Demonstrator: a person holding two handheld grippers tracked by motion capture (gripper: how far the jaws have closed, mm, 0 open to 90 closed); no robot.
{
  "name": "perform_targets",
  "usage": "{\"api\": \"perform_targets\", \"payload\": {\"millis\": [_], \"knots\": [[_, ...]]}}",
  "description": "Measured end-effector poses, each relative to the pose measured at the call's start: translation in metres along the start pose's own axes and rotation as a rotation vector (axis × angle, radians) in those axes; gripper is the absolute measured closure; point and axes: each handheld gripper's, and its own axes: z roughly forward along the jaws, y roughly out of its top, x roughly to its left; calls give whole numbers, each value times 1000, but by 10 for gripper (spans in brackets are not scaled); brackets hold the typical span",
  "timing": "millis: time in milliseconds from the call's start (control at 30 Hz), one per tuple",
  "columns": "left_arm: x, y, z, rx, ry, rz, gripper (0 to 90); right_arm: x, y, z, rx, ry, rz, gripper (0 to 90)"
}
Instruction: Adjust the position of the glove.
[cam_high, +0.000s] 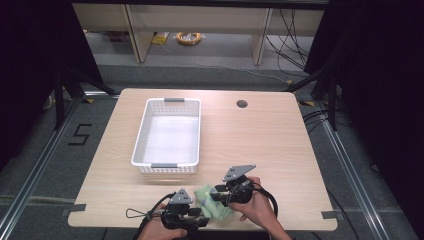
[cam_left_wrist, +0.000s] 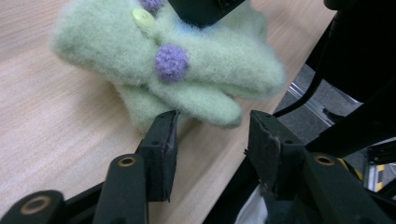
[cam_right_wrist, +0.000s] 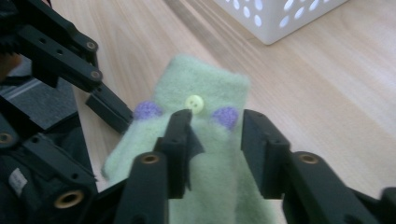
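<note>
Right gripper: jaws spread, parked over the green mitten, not pinching anything
Left gripper: jaws spread too, just beside the mitten's thumb end
Mitten: flat on the desk at its near edge, just in front of the white basket
Mitten details: yellow button, purple pom-poms

Fuzzy pale-green mitten with purple pompoms lies flat at table's near edge.

Bright even overhead light, dark surroundings, blurry close-ups
</note>
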Motion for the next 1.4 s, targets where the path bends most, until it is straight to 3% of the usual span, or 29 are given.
{"api": "perform_targets", "payload": {"millis": [133, 267, 300, 333, 467, 633, 700, 733, 867, 933, 967, 1000, 1033, 1167, 1200, 1233, 1333, 1400], "knots": [[-1, 1, 3, -23, 33, 33, 590, 1, -3, 2, 9, 37, 20, 840], [-2, 0, 3, -30, 48, 80, 771, 2, -3, -1, -12, 40, 54, 862], [-2, 0, 3, -29, 46, 59, 826, 3, -3, -2, -13, 38, 51, 864], [-1, 1, 1, -26, 48, 72, 838, 4, -3, -3, -20, 36, 52, 864], [2, 5, -8, -46, 28, 63, 853, 6, -1, -14, -65, 23, 51, 867], [10, 18, -21, -52, 32, 110, 854, 11, -3, -28, -104, 3, 77, 868], [12, 23, -21, -56, 35, 103, 855, 14, -5, -32, -103, -7, 63, 868], [15, 26, -21, -54, 45, 125, 856, 15, -5, -33, -109, -10, 69, 869], [21, 36, -21, -53, 64, 143, 860, 24, -12, -38, -143, -13, 114, 871], [23, 43, -21, -43, 46, 156, 860, 27, -15, -39, -157, -9, 117, 871], [23, 46, -21, -40, 43, 155, 860, 28, -17, -39, -162, -33, 108, 871], [23, 48, -20, -41, 40, 155, 860, 30, -18, -39, -156, -15, 129, 871], [23, 51, -20, -31, 37, 164, 859, 28, -19, -38, -166, -15, 107, 871], [25, 56, -18, -10, 37, 181, 856, 28, -26, -34, -168, 1, 125, 871], [27, 56, -16, -7, 41, 179, 854, 28, -28, -33, -157, -7, 138, 870], [27, 55, -13, -12, 40, 151, 853, 28, -30, -32, -151, -14, 141, 871], [31, 53, -5, -3, 39, 150, 844, 25, -33, -26, -135, 1, 144, 867], [33, 50, -1, 7, 40, 137, 822, 24, -34, -24, -131, -28, 139, 855]]}}
